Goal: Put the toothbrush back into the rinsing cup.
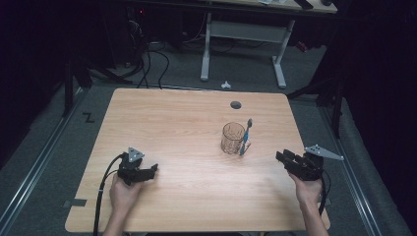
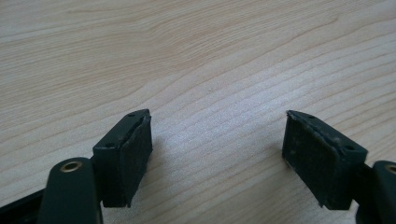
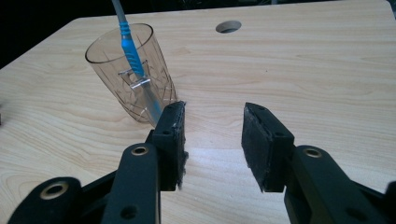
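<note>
Resting near the front edge of the light wooden table [image 1: 162, 118], the left gripper [image 1: 153, 169] lies on the wood with its jaws spread wide and nothing between them, well apart from the work. The right gripper [image 1: 281, 156] sits at the table's right side, jaws parted and empty, aimed toward the clear ribbed plastic cup [image 1: 232, 137] that stands upright right of the table's centre. A blue-and-white toothbrush [image 1: 246, 135] leans against the cup's outer right wall, its lower end on the table, its blue head rising above the rim. In the right gripper view the cup [image 3: 126, 70] lies just ahead and left of the black pads [image 3: 173, 140]. Judged stage: approach, before any grasp. The next move probably calls for advancing the right gripper and closing on the thin toothbrush handle [image 3: 133, 58] without tipping the light cup.
</note>
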`<state>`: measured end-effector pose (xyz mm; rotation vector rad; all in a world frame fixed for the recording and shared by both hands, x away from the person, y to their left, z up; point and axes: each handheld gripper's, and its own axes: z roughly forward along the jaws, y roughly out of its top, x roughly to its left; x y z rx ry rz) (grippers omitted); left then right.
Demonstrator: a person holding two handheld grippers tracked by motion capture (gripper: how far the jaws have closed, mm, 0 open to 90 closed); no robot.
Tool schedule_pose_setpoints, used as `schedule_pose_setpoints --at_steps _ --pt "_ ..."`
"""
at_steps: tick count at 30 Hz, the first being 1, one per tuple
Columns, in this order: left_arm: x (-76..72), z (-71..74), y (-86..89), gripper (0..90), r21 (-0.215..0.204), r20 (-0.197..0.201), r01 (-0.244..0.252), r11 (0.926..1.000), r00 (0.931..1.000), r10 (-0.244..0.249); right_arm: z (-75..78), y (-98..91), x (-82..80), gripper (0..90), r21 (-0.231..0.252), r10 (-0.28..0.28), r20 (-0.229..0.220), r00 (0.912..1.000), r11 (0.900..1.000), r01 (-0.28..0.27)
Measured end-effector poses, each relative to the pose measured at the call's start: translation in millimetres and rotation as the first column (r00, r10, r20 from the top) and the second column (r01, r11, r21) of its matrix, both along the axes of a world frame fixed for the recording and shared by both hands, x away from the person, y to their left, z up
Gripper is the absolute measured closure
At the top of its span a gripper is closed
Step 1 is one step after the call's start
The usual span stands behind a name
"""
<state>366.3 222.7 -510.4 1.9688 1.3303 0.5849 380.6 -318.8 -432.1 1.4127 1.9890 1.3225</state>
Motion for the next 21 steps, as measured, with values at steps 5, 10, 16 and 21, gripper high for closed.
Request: schedule_pose_setpoints --at_steps 5,10,16,21 --pt "0.0 0.0 0.0 24.7 0.000 0.000 0.000 1.0000 1.0000 0.000 -4.7 -2.2 -0.2 59.8 0.002 -0.006 -0.013 0.9999 1.0000 0.006" --pt "0.0 0.0 0.0 24.7 0.000 0.000 0.000 1.0000 1.0000 0.000 -8.2 -3.0 -0.1 59.8 -0.005 -0.013 -0.019 0.9997 0.9999 0.013" --pt "0.0 0.0 -0.1 24.7 0.000 0.000 -0.001 1.0000 1.0000 0.001 -9.8 -1.1 1.2 59.8 -0.019 -0.011 -0.021 0.9997 0.9998 0.011" --pt "0.0 0.0 -0.1 24.7 0.000 0.000 0.000 1.0000 1.0000 0.000 -14.9 -0.7 3.1 59.7 -0.031 -0.020 -0.028 0.9994 0.9993 0.019"
